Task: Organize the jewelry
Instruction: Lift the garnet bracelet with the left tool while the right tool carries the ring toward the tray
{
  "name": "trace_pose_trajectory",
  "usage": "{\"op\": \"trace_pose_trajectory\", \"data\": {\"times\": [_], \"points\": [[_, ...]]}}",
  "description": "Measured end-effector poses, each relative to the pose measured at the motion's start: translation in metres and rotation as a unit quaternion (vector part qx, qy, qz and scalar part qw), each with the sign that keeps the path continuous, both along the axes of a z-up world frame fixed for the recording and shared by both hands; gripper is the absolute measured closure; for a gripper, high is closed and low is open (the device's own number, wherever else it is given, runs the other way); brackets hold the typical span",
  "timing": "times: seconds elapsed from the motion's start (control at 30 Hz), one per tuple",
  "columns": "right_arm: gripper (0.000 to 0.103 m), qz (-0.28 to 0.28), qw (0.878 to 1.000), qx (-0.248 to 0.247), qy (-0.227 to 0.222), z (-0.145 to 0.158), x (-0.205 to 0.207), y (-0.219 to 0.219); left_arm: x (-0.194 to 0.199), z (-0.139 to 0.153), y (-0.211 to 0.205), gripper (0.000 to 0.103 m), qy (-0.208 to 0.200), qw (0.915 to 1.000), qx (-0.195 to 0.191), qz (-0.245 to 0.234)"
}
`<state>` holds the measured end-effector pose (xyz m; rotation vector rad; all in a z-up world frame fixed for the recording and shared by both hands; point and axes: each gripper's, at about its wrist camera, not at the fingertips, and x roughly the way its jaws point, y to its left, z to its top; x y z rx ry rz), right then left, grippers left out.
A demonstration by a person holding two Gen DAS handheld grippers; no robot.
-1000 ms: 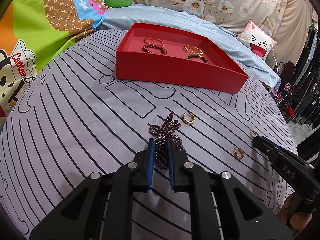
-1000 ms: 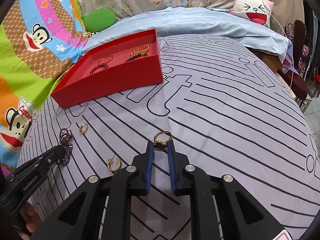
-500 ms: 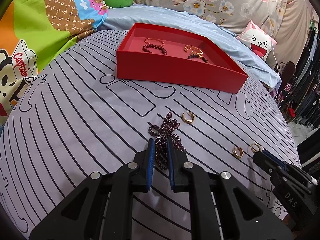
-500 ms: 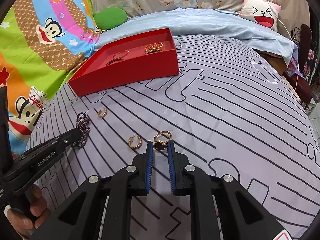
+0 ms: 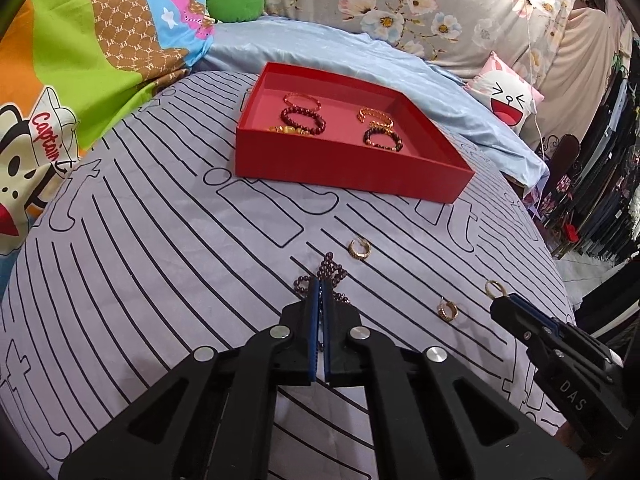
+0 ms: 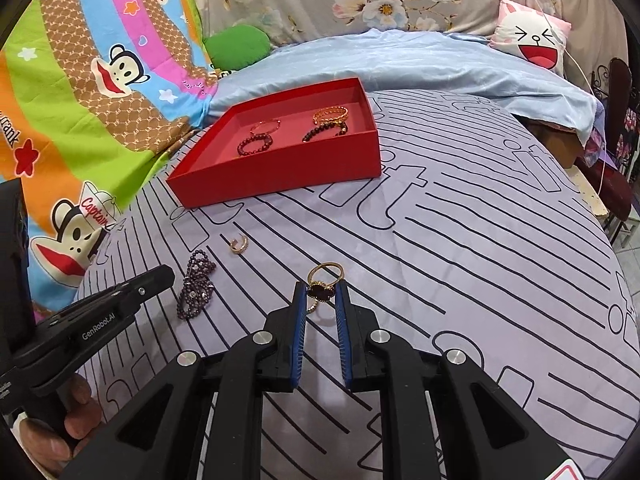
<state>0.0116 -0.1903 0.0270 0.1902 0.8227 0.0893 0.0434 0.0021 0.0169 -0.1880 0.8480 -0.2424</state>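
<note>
A red tray (image 5: 344, 162) holding several bracelets sits on the striped sheet, also in the right wrist view (image 6: 280, 168). My left gripper (image 5: 320, 286) is shut on a dark purple bead bracelet (image 5: 332, 272), which also shows in the right wrist view (image 6: 196, 284). My right gripper (image 6: 321, 290) is closed on a gold ring with a dark stone (image 6: 322, 280), held just above the sheet; it also shows in the left wrist view (image 5: 505, 307). One gold hoop earring (image 5: 359, 249) lies past the beads; another gold hoop earring (image 5: 448, 310) lies to the right.
The bed's grey striped sheet (image 5: 160, 240) carries everything. A blue quilt (image 6: 400, 64), a cartoon blanket (image 6: 80, 80) and a white face pillow (image 6: 536, 40) lie behind the tray. The bed edge falls away at the right (image 6: 616, 240).
My left gripper closed tight on the bead bracelet. My right gripper swung left with the ring, toward the second earring, which its fingers now partly hide.
</note>
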Motion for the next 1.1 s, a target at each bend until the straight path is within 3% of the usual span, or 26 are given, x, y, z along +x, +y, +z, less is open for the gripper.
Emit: {"op": "trace_pose_trajectory", "data": {"times": [0.13,0.2,0.27,0.33,0.4,0.6,0.67,0.77,1.1], "points": [[0.089,-0.002,1.000,0.002,0.001,0.000,0.001,0.000,0.000,-0.004,0.004,0.101,0.013,0.9999,-0.008,0.002],[0.089,-0.003,1.000,0.003,0.002,0.000,0.001,0.000,-0.003,-0.009,0.002,0.093,0.021,0.9997,-0.006,-0.003],[0.089,-0.005,1.000,0.004,0.003,0.000,0.001,-0.001,-0.007,-0.014,-0.001,0.071,0.029,0.9996,-0.007,-0.006],[0.089,-0.007,1.000,0.005,0.004,-0.001,0.001,-0.002,-0.010,-0.017,-0.004,0.061,0.027,0.9996,-0.007,-0.003],[0.089,-0.007,1.000,0.004,0.006,-0.002,0.001,-0.003,-0.010,-0.019,-0.008,0.058,0.025,0.9997,0.005,0.000],[0.089,-0.009,1.000,0.006,0.008,-0.003,0.000,-0.005,-0.003,-0.021,-0.015,0.063,0.013,0.9996,0.023,-0.001],[0.089,-0.008,1.000,0.005,0.007,-0.003,0.000,-0.005,-0.003,-0.022,-0.015,0.080,0.014,0.9996,0.022,-0.006],[0.089,-0.008,1.000,0.005,0.007,-0.004,0.000,-0.005,-0.004,-0.022,-0.014,0.094,0.019,0.9996,0.011,-0.017],[0.089,-0.003,1.000,0.008,-0.001,0.006,0.001,-0.004,-0.009,0.006,-0.010,0.096,0.001,0.9996,-0.002,-0.029]]}}
